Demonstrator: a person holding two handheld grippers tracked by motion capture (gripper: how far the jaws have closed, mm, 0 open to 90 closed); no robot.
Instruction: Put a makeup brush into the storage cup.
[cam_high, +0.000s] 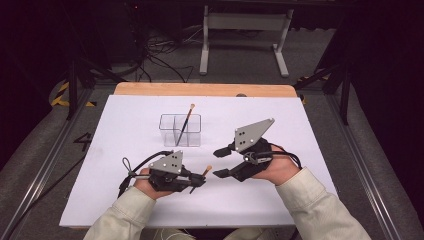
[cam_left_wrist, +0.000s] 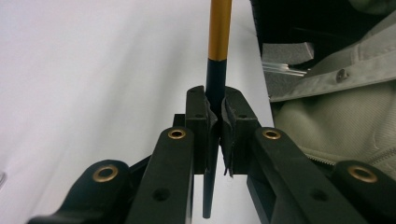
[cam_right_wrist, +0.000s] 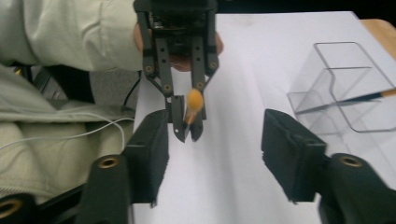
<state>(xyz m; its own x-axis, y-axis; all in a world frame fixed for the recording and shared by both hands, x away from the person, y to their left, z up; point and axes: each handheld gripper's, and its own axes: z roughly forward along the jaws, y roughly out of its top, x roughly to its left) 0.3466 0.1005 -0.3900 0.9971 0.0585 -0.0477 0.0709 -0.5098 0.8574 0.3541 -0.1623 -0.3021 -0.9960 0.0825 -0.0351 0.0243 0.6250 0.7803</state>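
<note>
I am at a white table (cam_high: 125, 195). Near the middle of it stands a clear box (cam_high: 180, 130) with walls inside, and one brush (cam_high: 184, 125) leans in it, its tip up over the rim. My right gripper (cam_high: 220, 161) is in my right hand (cam_high: 280, 170), near the box. Its jaws are wide apart and hold nothing. My left gripper (cam_high: 198, 181) is in my left hand (cam_high: 145, 186), close to me. Its jaws are pinched tight on a second brush (cam_left_wrist: 215, 70) with a dark stick and a gold band. Its orange tip (cam_right_wrist: 194, 99) sticks out toward my right gripper.
</note>
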